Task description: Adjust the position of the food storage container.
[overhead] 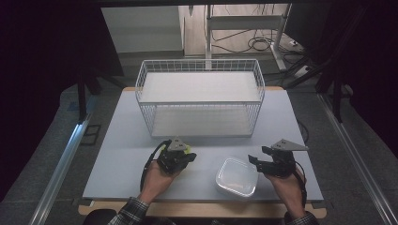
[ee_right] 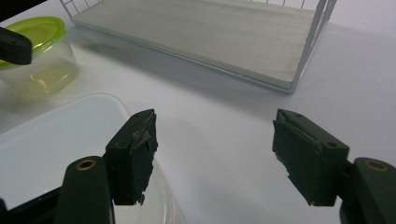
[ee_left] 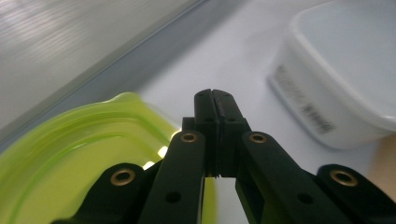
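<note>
Containers unstacked, nothing in wire basket [overhead: 200,65] yet. Left gripper [ee_left: 215,100] pinched tight, empty, beside green-lidded tub [ee_left: 79,154]; right gripper [ee_right: 215,154] gaped wide, empty, over white container [ee_right: 51,144].

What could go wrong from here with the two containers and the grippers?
1. The left gripper is shut beside the green lid, gripping nothing; a push might slide that tub.
2. The right gripper is open, one jaw over the white container; closing may catch only its rim.
3. The wire rack stands close behind; a lift could hit it.
</note>
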Tool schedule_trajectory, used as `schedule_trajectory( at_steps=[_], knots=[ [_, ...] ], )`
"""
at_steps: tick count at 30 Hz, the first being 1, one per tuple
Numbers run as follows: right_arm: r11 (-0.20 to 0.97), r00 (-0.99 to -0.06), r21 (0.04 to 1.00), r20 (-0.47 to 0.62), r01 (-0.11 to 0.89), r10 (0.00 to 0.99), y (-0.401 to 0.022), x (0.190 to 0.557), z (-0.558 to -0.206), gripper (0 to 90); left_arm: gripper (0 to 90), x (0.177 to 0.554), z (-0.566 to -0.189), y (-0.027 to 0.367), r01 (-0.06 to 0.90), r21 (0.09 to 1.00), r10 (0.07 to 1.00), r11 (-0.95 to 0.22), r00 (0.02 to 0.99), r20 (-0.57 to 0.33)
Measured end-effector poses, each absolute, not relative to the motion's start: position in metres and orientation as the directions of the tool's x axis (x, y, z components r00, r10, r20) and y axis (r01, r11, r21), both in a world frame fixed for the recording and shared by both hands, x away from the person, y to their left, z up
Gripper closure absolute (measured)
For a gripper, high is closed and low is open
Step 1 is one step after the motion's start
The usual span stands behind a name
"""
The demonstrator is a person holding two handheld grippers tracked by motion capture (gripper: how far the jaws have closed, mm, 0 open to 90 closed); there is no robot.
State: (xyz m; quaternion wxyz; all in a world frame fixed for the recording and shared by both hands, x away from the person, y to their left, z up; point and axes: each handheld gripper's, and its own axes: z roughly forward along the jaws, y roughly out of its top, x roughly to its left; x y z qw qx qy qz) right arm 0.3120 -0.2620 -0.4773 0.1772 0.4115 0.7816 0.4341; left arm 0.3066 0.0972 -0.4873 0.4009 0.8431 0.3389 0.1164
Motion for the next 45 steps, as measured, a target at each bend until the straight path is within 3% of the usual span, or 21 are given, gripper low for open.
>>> schedule_trajectory(
  at_steps=[17, 45],
  knots=[
    [0.28, -0.598, 0.825, 0.086, 0.491, 0.797, -0.264, 0.312, -0.477, 30.7, 89.9, 0.311, -0.488, 0.121, 0.541, 0.735, 0.709, -0.41, 0.695, -0.117],
    [0.273, -0.599, 0.824, 0.097, 0.496, 0.795, -0.265, 0.312, -0.477, 30.2, 90.0, 0.309, -0.491, 0.194, 0.605, 0.726, 0.82, -0.326, 0.563, -0.102]
  ],
)
